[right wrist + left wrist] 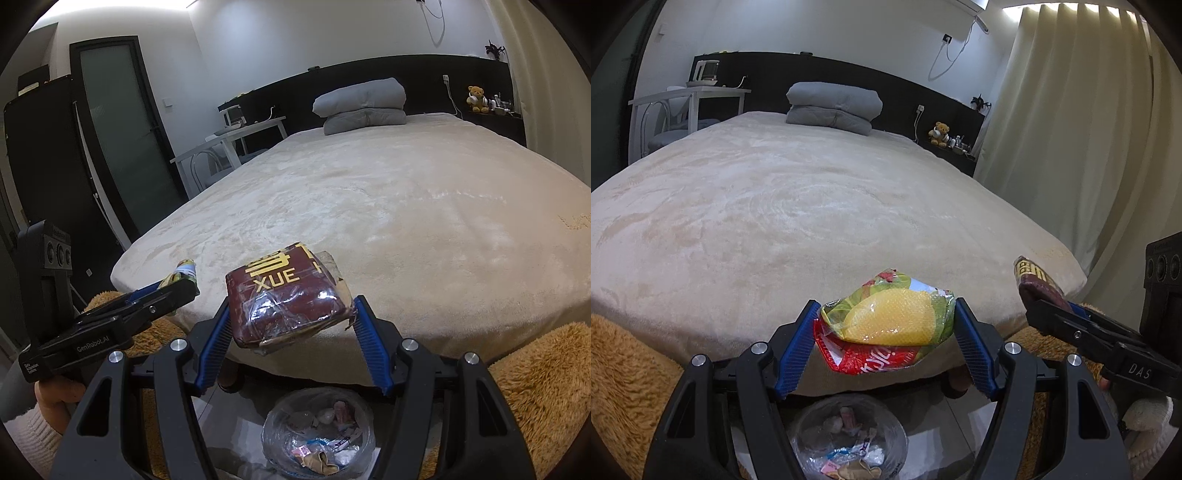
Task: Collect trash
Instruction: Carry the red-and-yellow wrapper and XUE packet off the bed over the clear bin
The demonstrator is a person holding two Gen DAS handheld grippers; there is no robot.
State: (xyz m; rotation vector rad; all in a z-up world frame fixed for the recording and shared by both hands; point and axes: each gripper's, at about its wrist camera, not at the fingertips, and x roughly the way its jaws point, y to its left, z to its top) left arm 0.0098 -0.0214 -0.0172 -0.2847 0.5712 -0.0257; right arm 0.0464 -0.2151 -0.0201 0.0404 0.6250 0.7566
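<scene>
My left gripper [888, 310] is shut on a yellow, green and red snack wrapper [886, 321] and holds it in the air at the foot of the bed. My right gripper [290, 304] is shut on a dark red packet [284, 295] marked XUE, wrapped in clear film. The right gripper with its packet [1039, 284] also shows at the right of the left wrist view. The left gripper with its wrapper [183, 275] shows at the left of the right wrist view. A clear-lined trash bin [849, 435] with several scraps stands on the floor below both grippers [319, 432].
A wide bed with a beige blanket [798, 206] fills the view ahead, with folded grey bedding [834, 107] at its head. A fuzzy orange rug [539, 380] lies around the bin. A white desk [690, 96] stands far left, curtains [1071, 129] right.
</scene>
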